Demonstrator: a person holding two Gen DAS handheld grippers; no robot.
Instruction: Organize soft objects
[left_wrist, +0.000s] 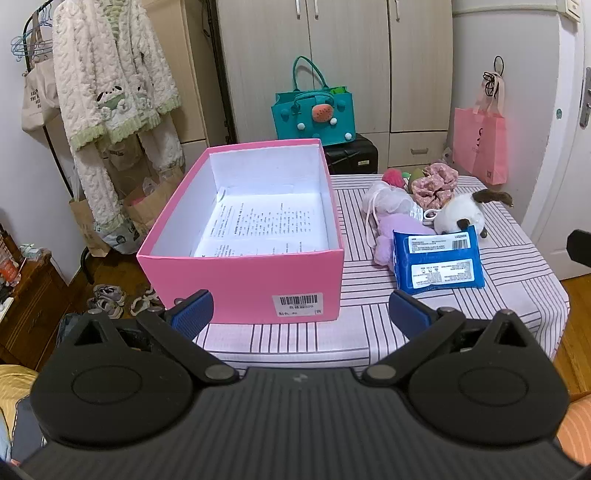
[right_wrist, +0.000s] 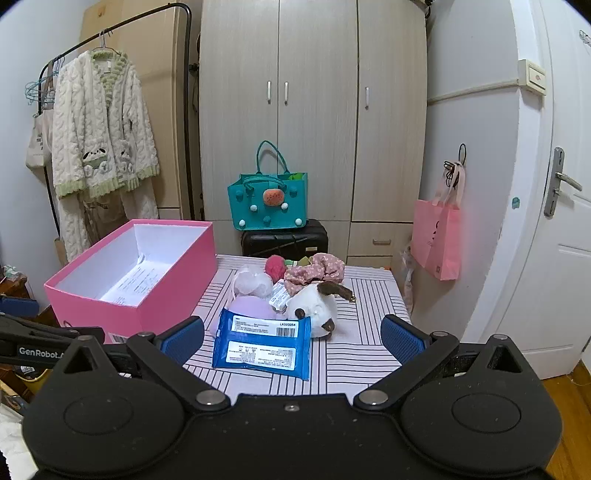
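Soft plush toys (right_wrist: 314, 306) and blue wipes packet (right_wrist: 262, 343) heaped beside open pink cardboard box (left_wrist: 240, 280), awaiting packing; left gripper (left_wrist: 301, 310) and right gripper (right_wrist: 291, 338) spread wide, empty.

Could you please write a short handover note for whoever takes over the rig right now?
Left gripper: open, empty, facing the pink box.
Right gripper: open, empty, facing the blue wipes pack.
The box holds only printed paper.
Beside it on the striped table: wipes pack, purple plush, white dog plush, mesh pouch, floral scrunchie, red pompom.
Done: nothing boxed.
Left: everything.
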